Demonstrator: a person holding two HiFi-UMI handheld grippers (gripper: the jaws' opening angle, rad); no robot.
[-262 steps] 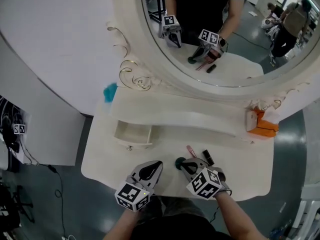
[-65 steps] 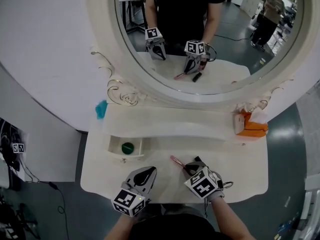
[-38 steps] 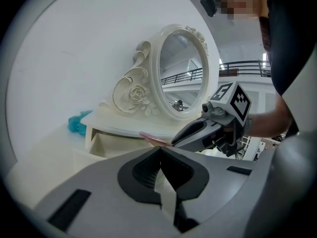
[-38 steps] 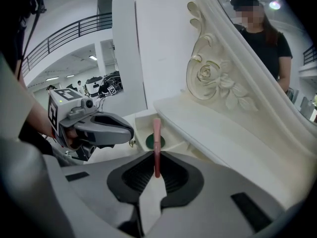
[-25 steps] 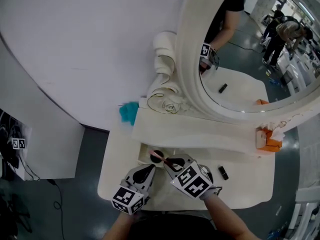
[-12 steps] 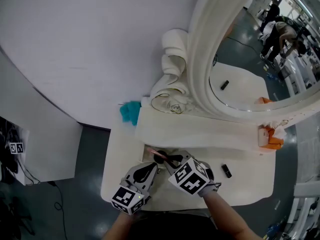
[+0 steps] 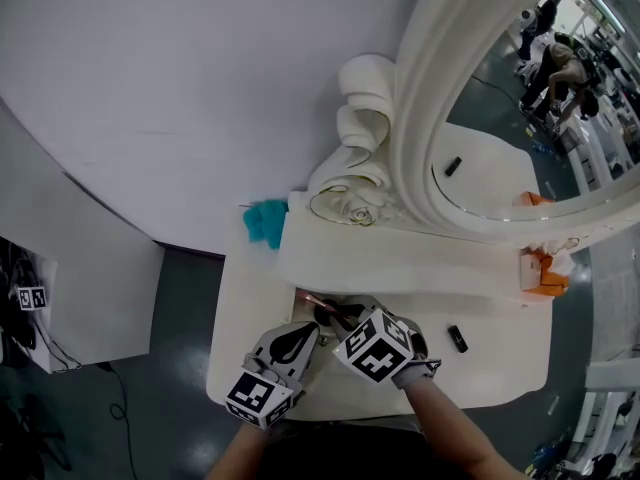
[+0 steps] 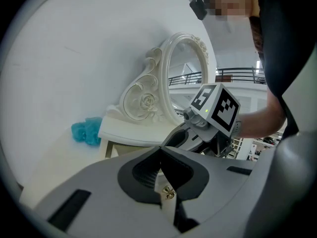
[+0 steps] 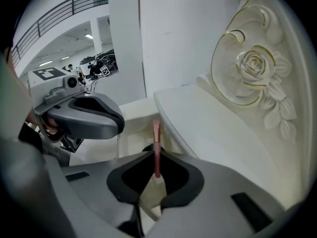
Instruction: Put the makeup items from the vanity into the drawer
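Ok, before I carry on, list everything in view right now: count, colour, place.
vanity: one, cream, under both tongs
mirror: one, oval, ornate cream frame, at the vanity's back
drawer: one, cream, open, at the vanity's left front
round item: one, dark, in the drawer, partly hidden
gold knob: one, on the drawer front
black item: one, small, on the vanity top to the right
orange box: one, orange and white, far right below the mirror
fluffy thing: one, teal, back left corner
pink stick: one, over the drawer
left tongs: grey, shut, empty, by the knob
right tongs: grey, shut on the pink stick
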